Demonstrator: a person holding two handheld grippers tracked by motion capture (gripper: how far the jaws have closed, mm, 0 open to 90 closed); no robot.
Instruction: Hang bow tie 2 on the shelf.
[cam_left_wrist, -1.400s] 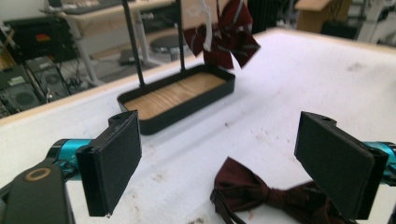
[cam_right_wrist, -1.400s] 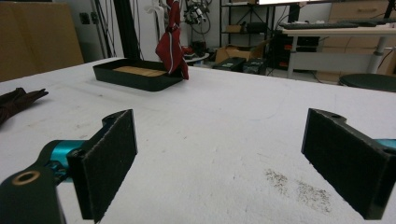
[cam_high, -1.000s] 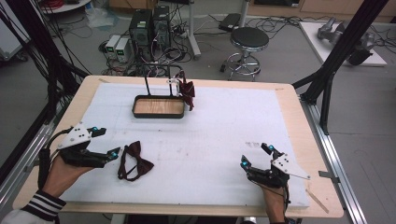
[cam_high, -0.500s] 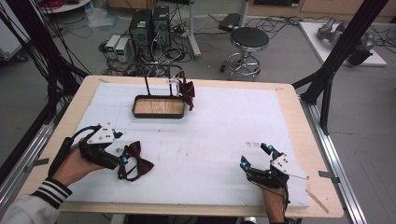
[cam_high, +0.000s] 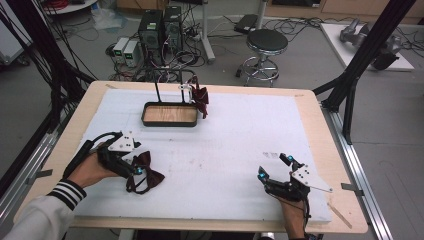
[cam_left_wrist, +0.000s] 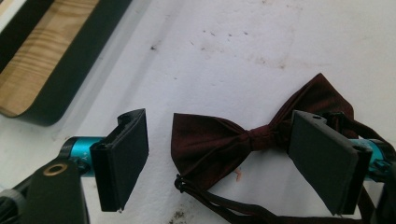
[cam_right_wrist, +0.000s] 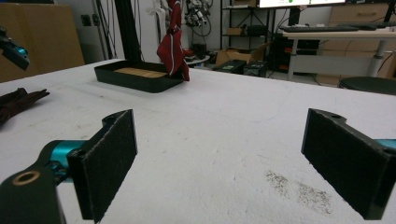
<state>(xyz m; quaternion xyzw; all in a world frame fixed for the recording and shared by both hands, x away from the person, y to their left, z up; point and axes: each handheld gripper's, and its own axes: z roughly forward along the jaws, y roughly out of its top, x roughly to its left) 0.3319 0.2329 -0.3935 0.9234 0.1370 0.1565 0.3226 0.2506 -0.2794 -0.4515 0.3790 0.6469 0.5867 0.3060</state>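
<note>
The dark maroon fabric bow tie (cam_left_wrist: 243, 140) lies flat on the white table (cam_high: 235, 150) between the spread jaws of the left claw (cam_left_wrist: 229, 158), which have just been closing; its knot sits nearer one pad, untouched. The right claw (cam_right_wrist: 224, 168) rests spread, well apart.

A black tray (cam_high: 170, 121) with a wooden floor sits beside a hanging red bow tie (cam_high: 201, 98).

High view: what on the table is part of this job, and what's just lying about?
In the job:
- bow tie, between the open left gripper jaws, which have just been closing
- tray
- hung bow tie

Lying about:
- right gripper, open, idle
- stool
</note>
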